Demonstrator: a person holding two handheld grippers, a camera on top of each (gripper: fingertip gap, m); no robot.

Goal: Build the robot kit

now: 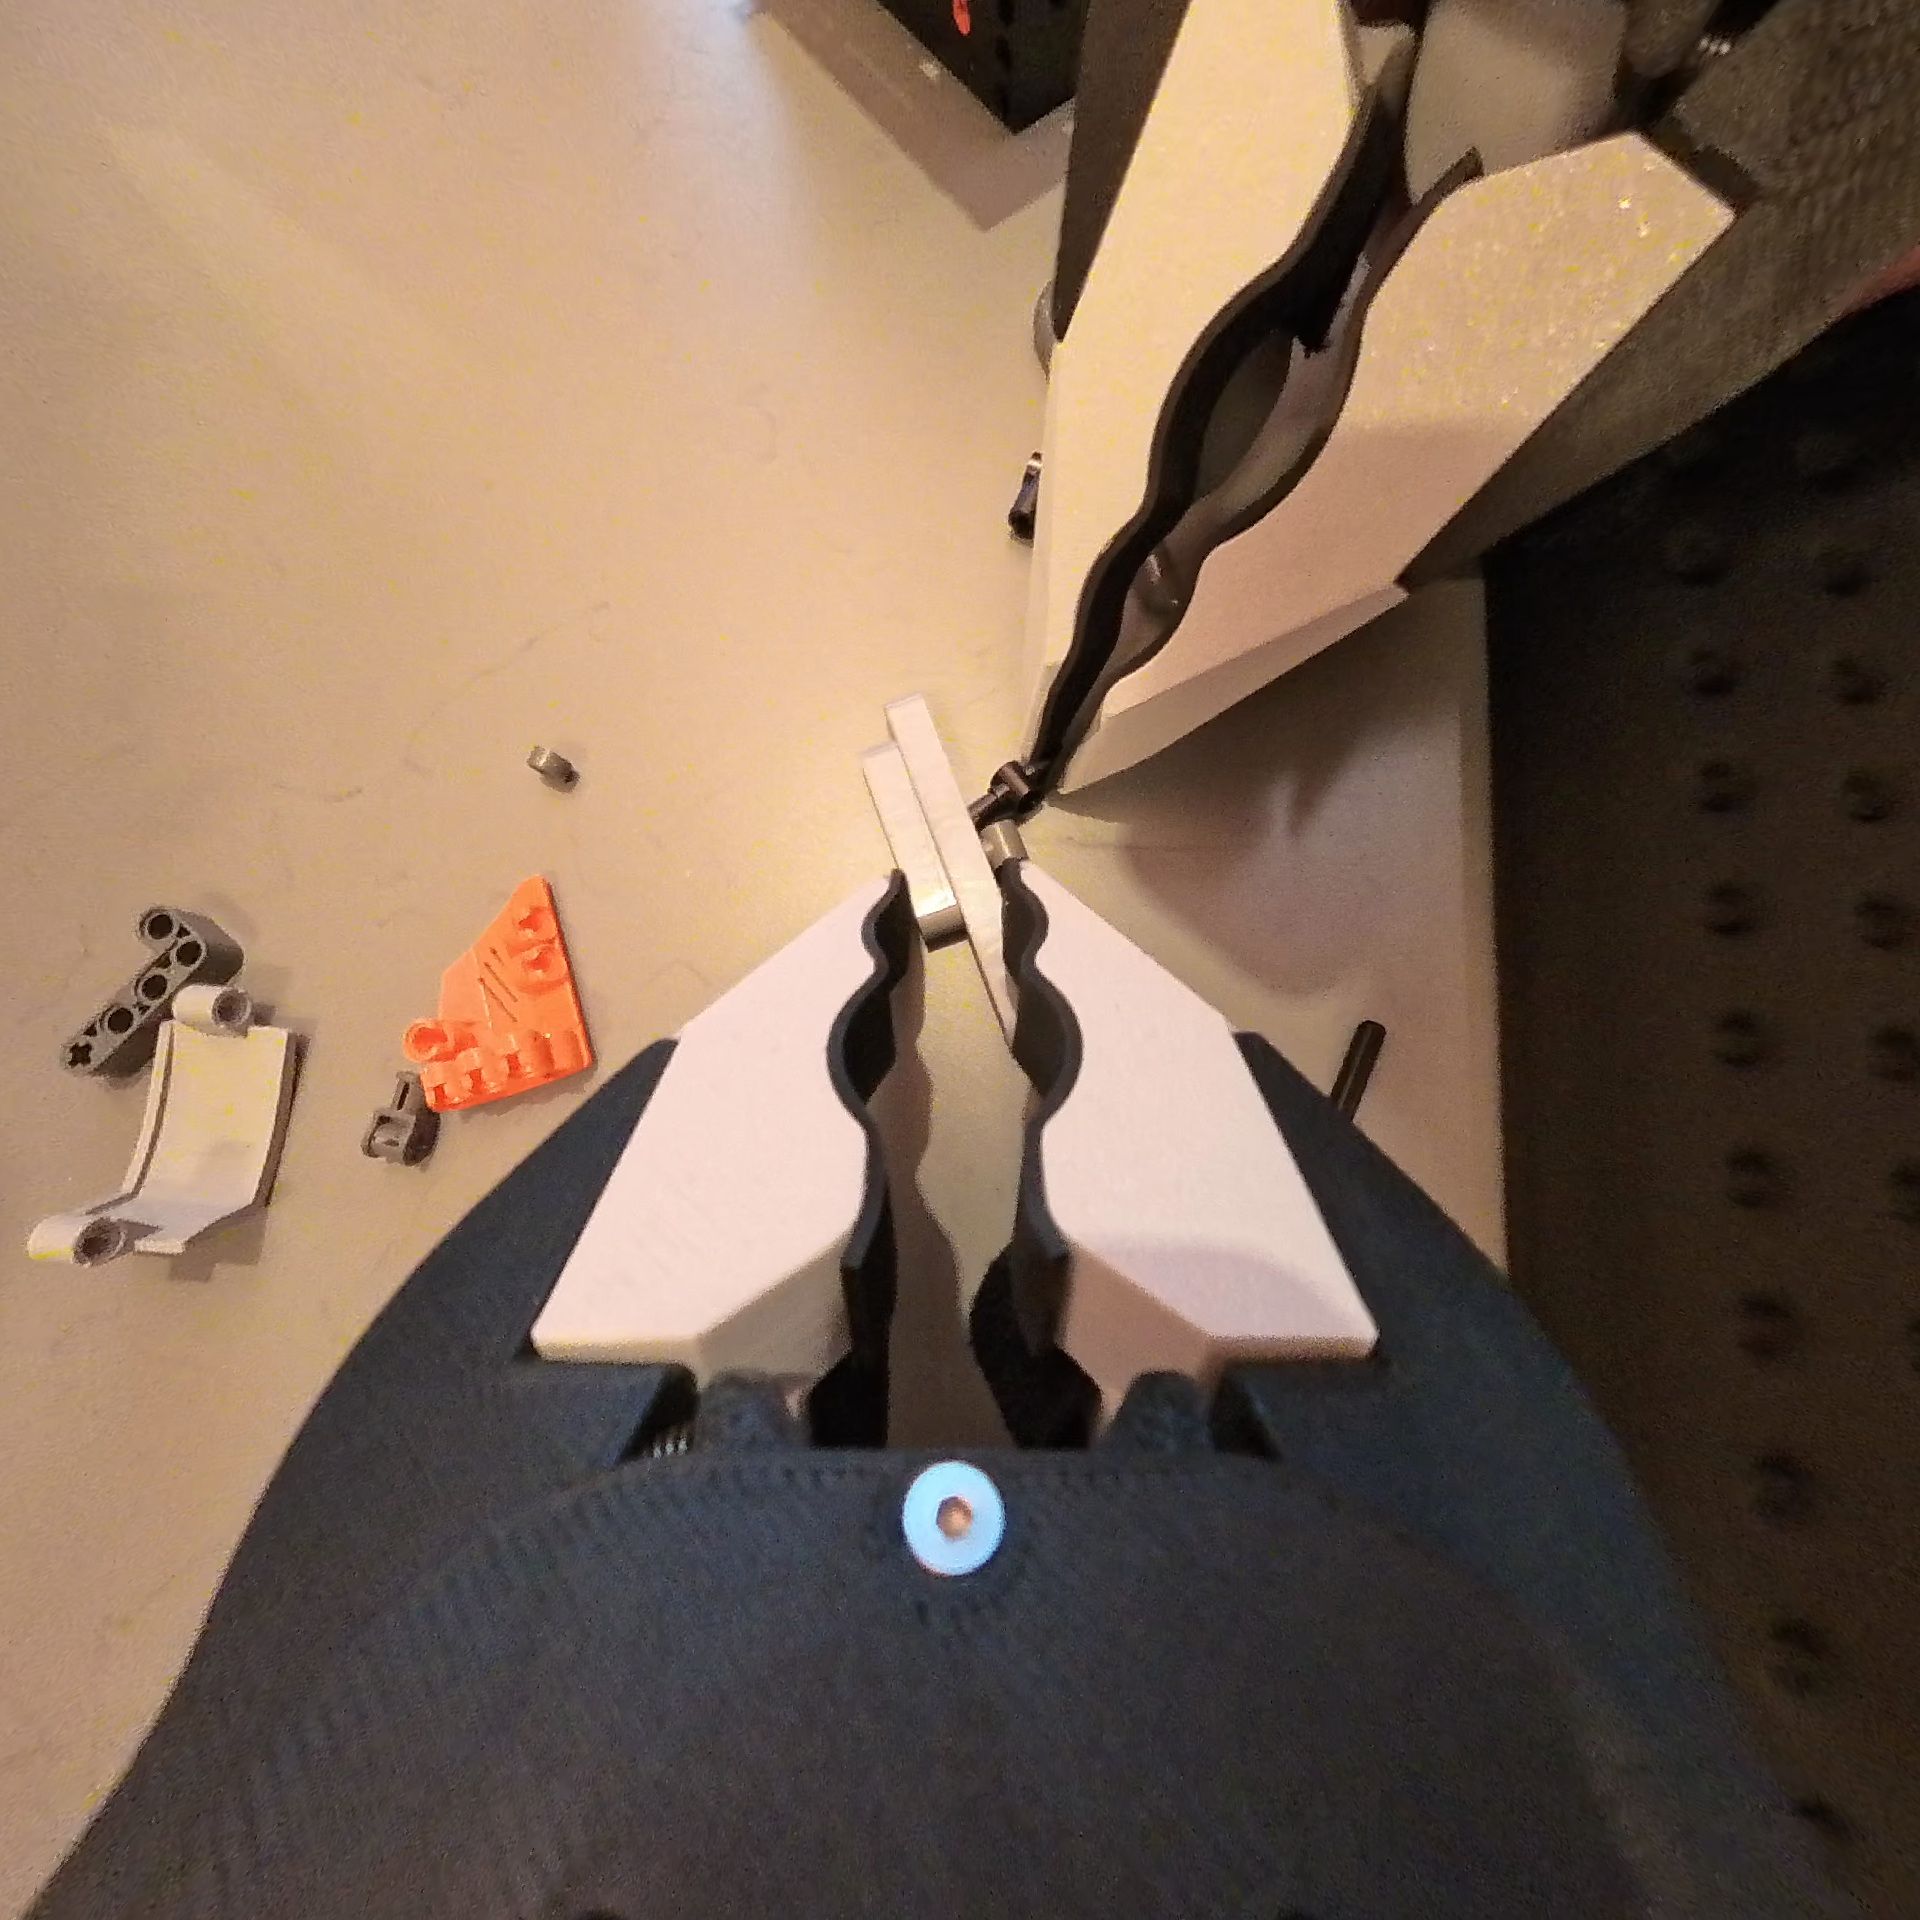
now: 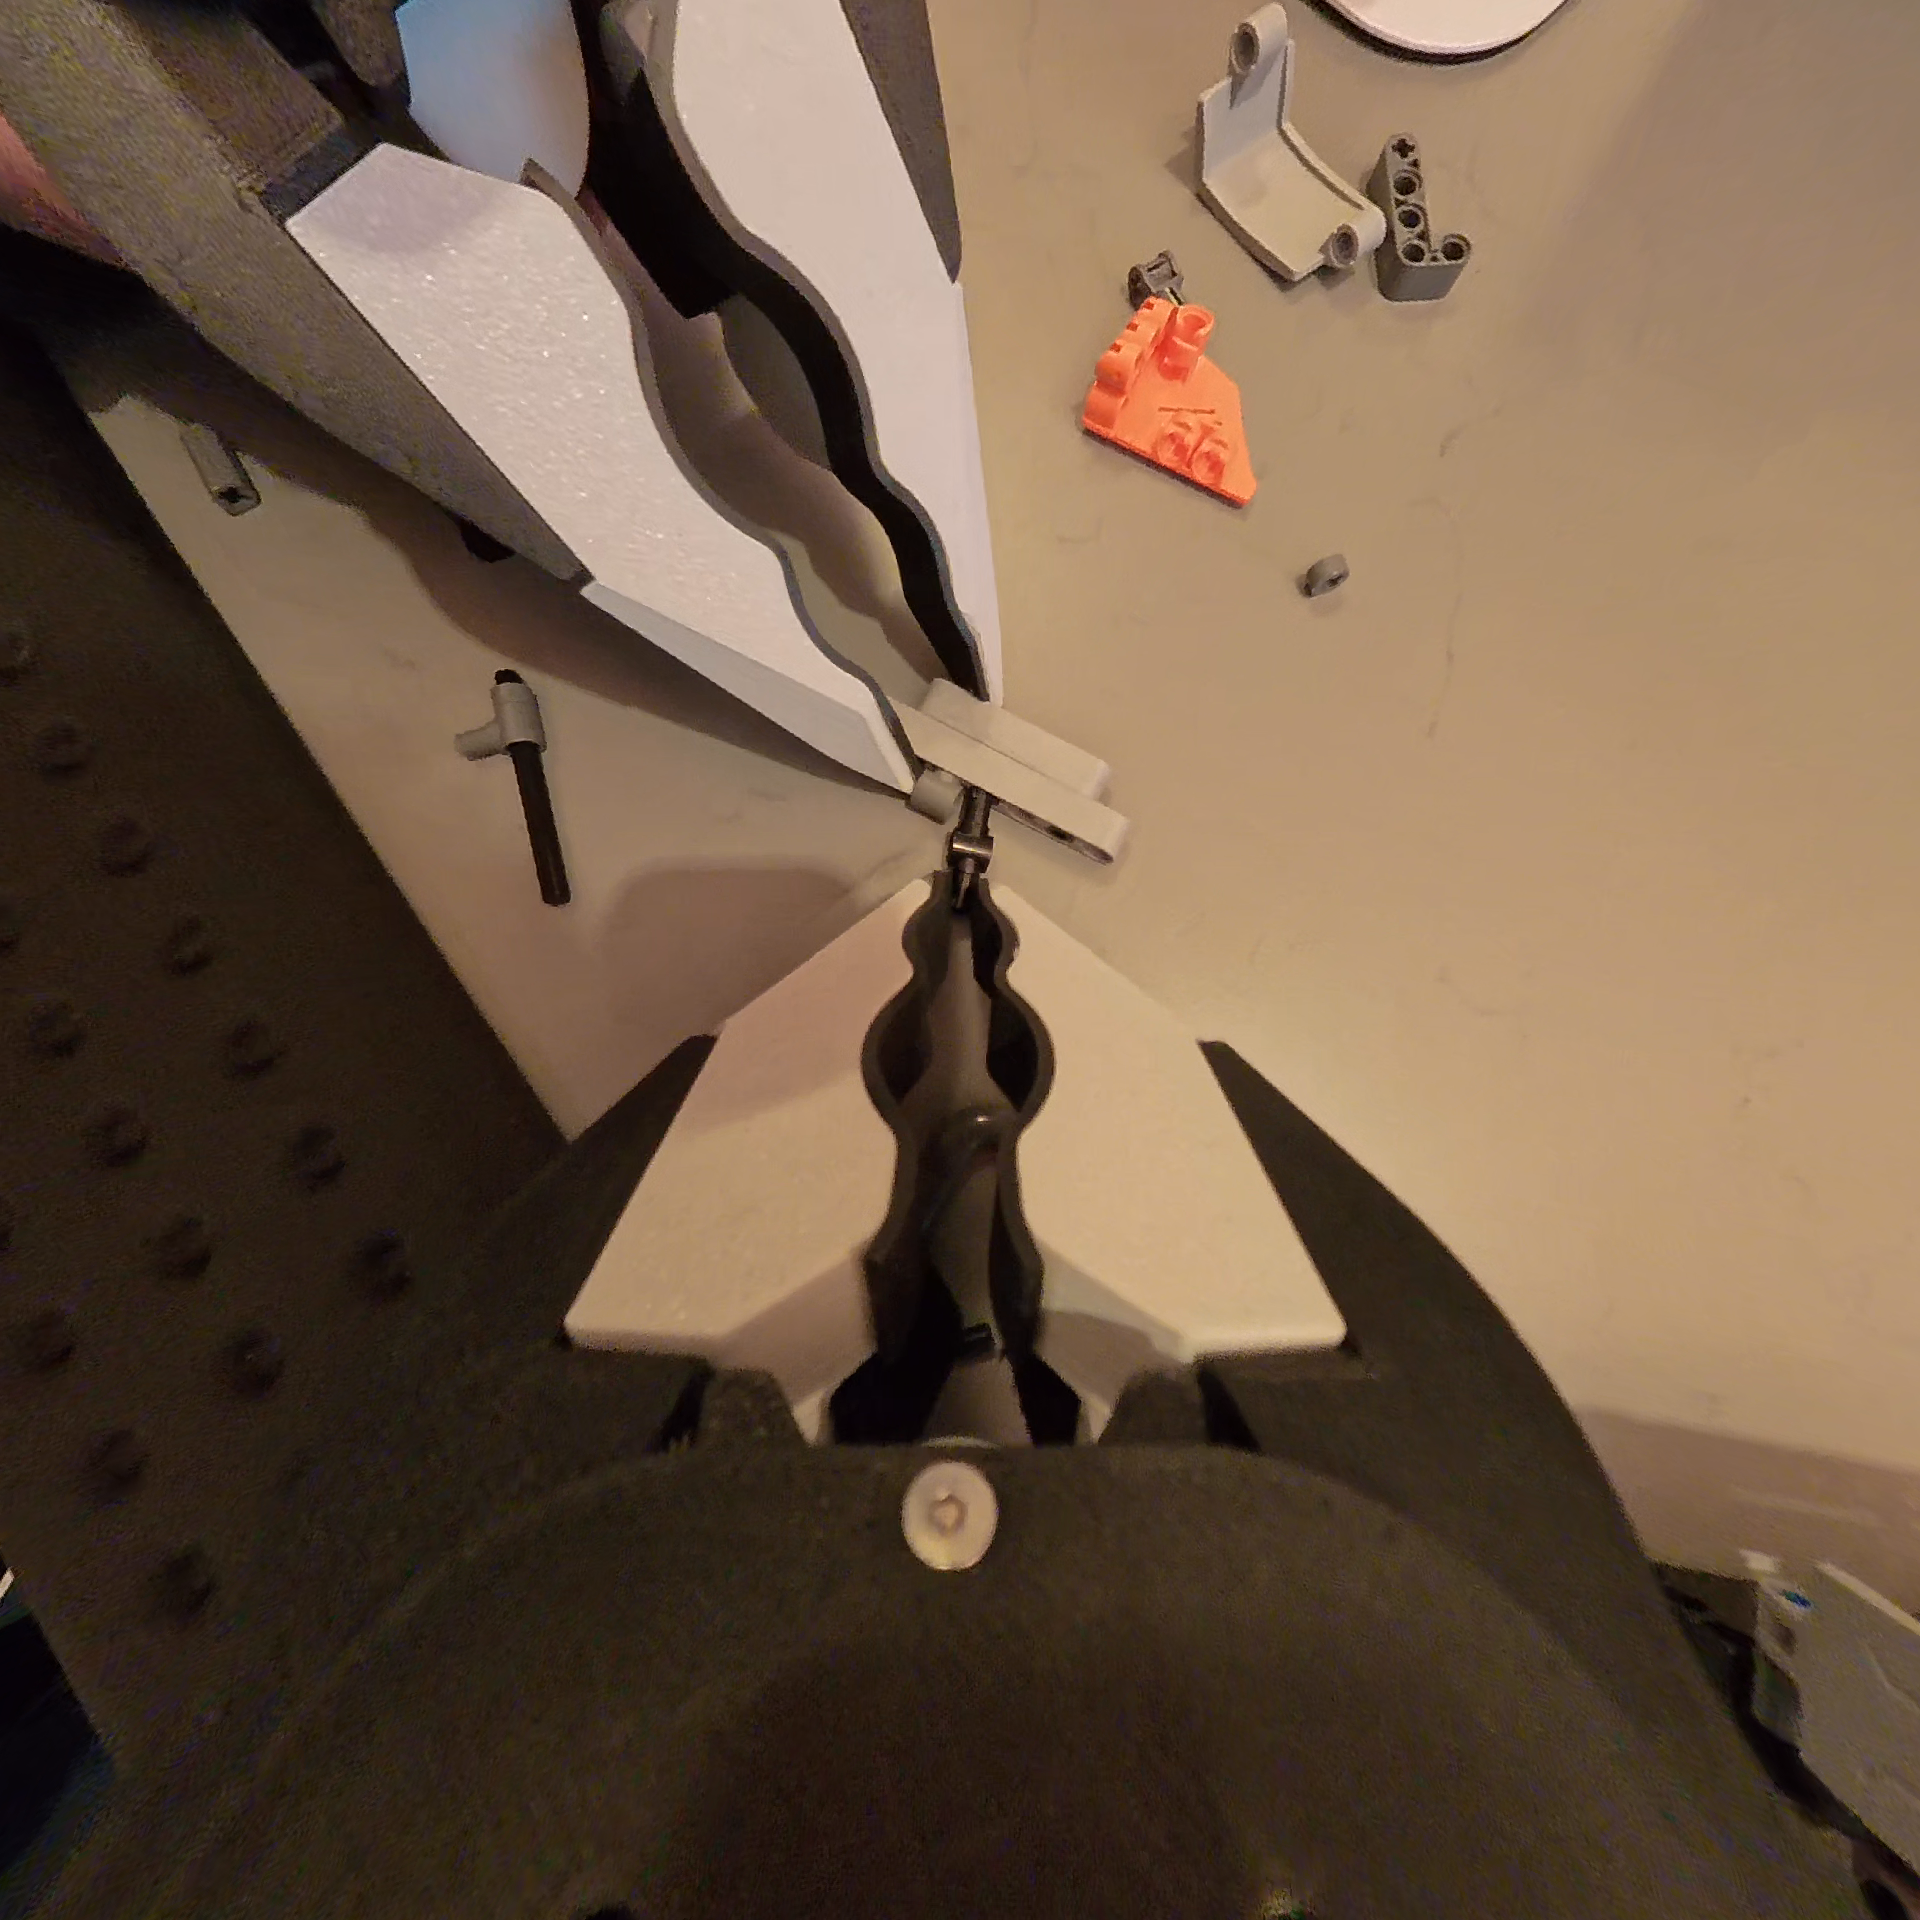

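My left gripper (image 1: 951, 899) is shut on a grey flat brick assembly (image 1: 925, 821), two stacked grey beams held edge-up above the table. My right gripper (image 2: 961, 894) is shut on a small black pin (image 2: 968, 836) whose far end touches the grey assembly (image 2: 1023, 774) beside a small grey connector (image 2: 935, 795). In the left wrist view the right gripper (image 1: 1044, 779) comes in from the upper right with the black pin (image 1: 1010, 792) at its tip. In the right wrist view the left gripper (image 2: 940, 727) comes in from the upper left.
Loose parts lie on the beige table (image 1: 416, 416): an orange wedge panel (image 1: 509, 1003), a curved light-grey panel (image 1: 197, 1132), a dark-grey angled beam (image 1: 156, 982), a small grey bush (image 1: 553, 767), a dark connector (image 1: 400, 1127). A black axle with grey connector (image 2: 530, 779) lies near a dark perforated mat (image 2: 156, 1039). The grippers are tip to tip, or close to it.
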